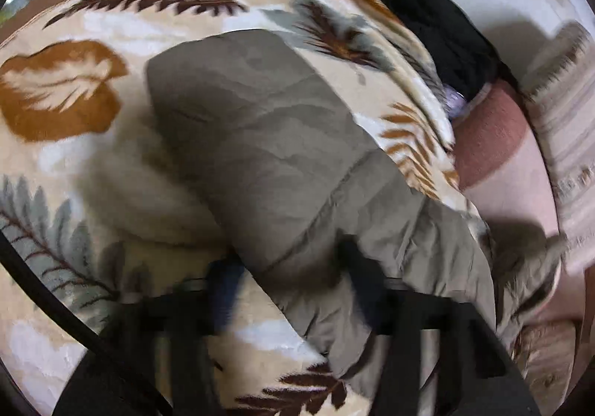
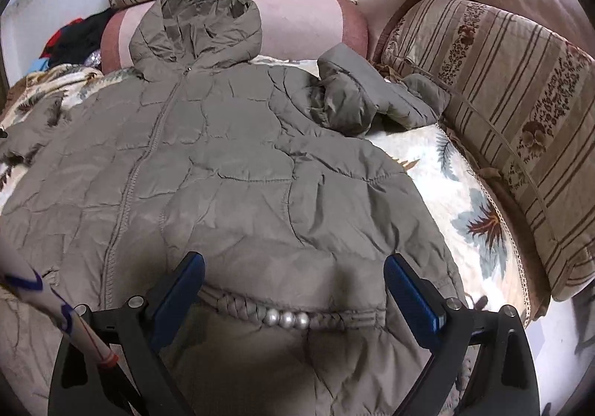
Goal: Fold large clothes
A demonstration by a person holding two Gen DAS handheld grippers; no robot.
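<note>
Olive quilted jacket (image 2: 230, 170) was seen spread unfolded on a leaf-print blanket (image 2: 457, 193) ahead of the wide-open, empty right gripper (image 2: 293, 289), while a sleeve (image 1: 282, 163) lay between the blurred left gripper (image 1: 297, 304) fingers, its grip undeterminable, so folding was barely begun.

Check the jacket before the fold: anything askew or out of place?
Mostly flat and zipped, but the jacket has one sleeve bunched and doubled over near the striped cushion, not laid straight. The hood rides up on the pink bolster. No damage or spills visible.
</note>
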